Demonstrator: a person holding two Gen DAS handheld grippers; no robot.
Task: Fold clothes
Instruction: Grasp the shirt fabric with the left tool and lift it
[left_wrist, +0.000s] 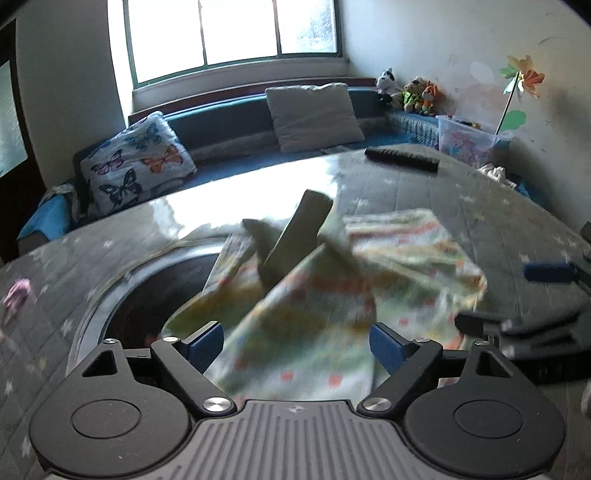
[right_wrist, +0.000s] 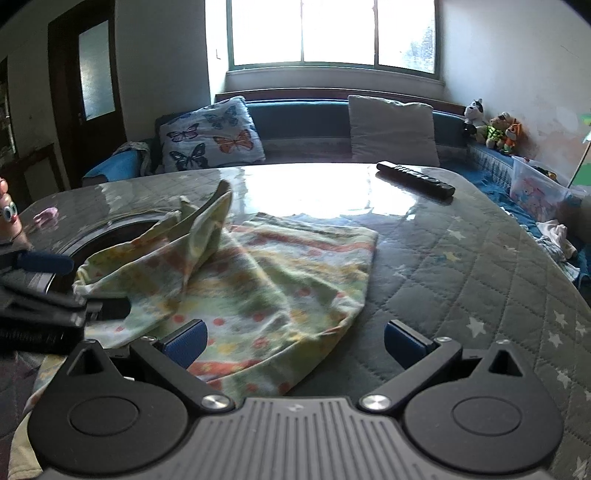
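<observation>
Fingers of both the left gripper and right gripper gape, empty. Pale patterned cotton garment looks light, limp; pinch its hems.

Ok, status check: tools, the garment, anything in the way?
Left tool open, right tool open, neither gripping. Pale patterned cloth garment rumpled on quilted grey table cover, unfolded. Black remote control far side, clear.

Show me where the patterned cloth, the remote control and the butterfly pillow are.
patterned cloth (right_wrist: 258, 280): right wrist view, on its flat middle.
remote control (right_wrist: 415, 179): right wrist view, on the middle of its body.
butterfly pillow (left_wrist: 136, 162): left wrist view, on its front face.
</observation>
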